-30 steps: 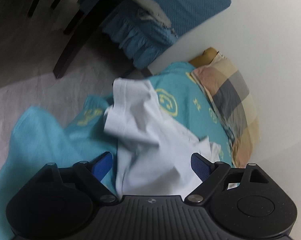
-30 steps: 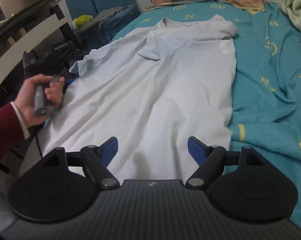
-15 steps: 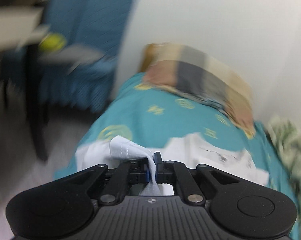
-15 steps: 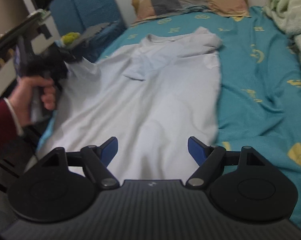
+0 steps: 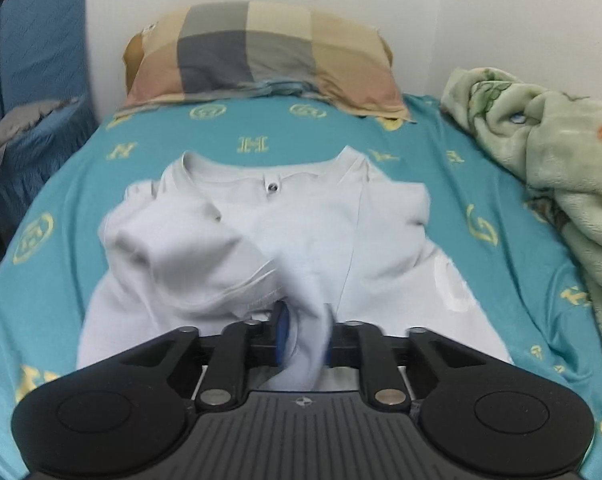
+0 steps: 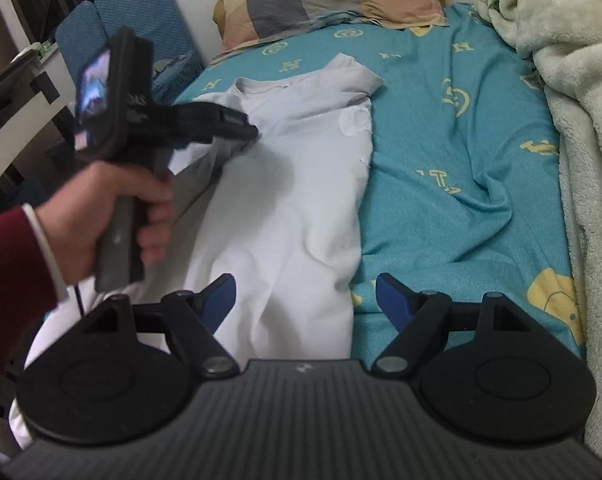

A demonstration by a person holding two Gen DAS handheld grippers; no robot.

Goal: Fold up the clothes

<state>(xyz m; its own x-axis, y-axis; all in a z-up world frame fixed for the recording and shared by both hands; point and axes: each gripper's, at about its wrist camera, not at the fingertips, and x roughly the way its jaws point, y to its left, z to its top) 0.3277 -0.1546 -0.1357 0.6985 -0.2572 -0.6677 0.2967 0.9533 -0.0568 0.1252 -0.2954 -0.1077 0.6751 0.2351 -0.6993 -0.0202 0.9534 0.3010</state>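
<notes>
A white T-shirt lies on the teal bedsheet, collar toward the pillow. My left gripper is shut on the shirt's left sleeve and holds it over the chest. In the right wrist view the left gripper hovers above the shirt, held by a hand in a red cuff. My right gripper is open and empty over the shirt's lower right edge.
A plaid pillow lies at the head of the bed. A crumpled green blanket runs along the right side. A blue chair and a white desk stand left of the bed. A wall is behind.
My left gripper closed on the sleeve at the bed's left edge, swung round to face the pillow and carried the sleeve over the shirt. My right gripper stayed open and shifted right.
</notes>
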